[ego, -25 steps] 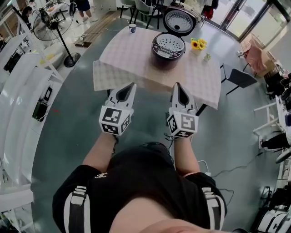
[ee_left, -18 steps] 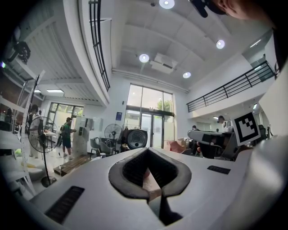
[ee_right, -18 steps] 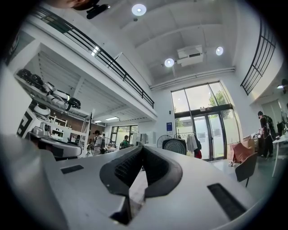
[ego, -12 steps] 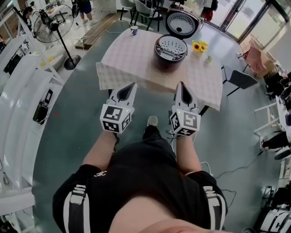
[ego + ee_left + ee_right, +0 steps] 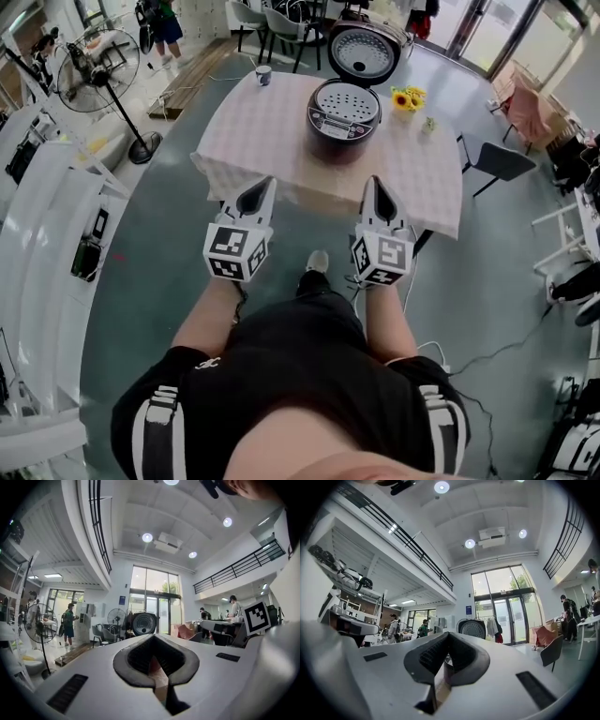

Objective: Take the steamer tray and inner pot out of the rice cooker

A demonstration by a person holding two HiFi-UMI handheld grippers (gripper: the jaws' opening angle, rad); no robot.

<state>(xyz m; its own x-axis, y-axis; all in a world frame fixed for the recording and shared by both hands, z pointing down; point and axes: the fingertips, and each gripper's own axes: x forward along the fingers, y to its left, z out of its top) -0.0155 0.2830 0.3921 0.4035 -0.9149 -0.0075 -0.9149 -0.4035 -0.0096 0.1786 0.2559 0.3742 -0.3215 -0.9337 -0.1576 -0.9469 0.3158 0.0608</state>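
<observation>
The rice cooker (image 5: 344, 111) stands on the checked table (image 5: 262, 122) with its lid (image 5: 365, 49) swung up at the back. A perforated steamer tray (image 5: 346, 97) lies in its mouth; the inner pot is hidden under it. My left gripper (image 5: 262, 184) and right gripper (image 5: 373, 181) are held side by side, short of the table's front edge, both shut with nothing between the jaws. In the left gripper view the left gripper (image 5: 154, 641) points level at the raised lid (image 5: 144, 623). From the right gripper (image 5: 448, 637) the same lid (image 5: 471, 628) shows ahead.
A cup (image 5: 263, 74) stands at the table's far left corner and small sunflowers (image 5: 406, 96) to the cooker's right. A pedestal fan (image 5: 98, 66) and white shelving (image 5: 47, 216) are on the left, a chair (image 5: 500, 161) on the right. A cable (image 5: 487, 352) trails on the floor.
The person has stepped toward the table, which now lies a little nearer the two grippers. Both grippers travelled forward together and stayed shut.
</observation>
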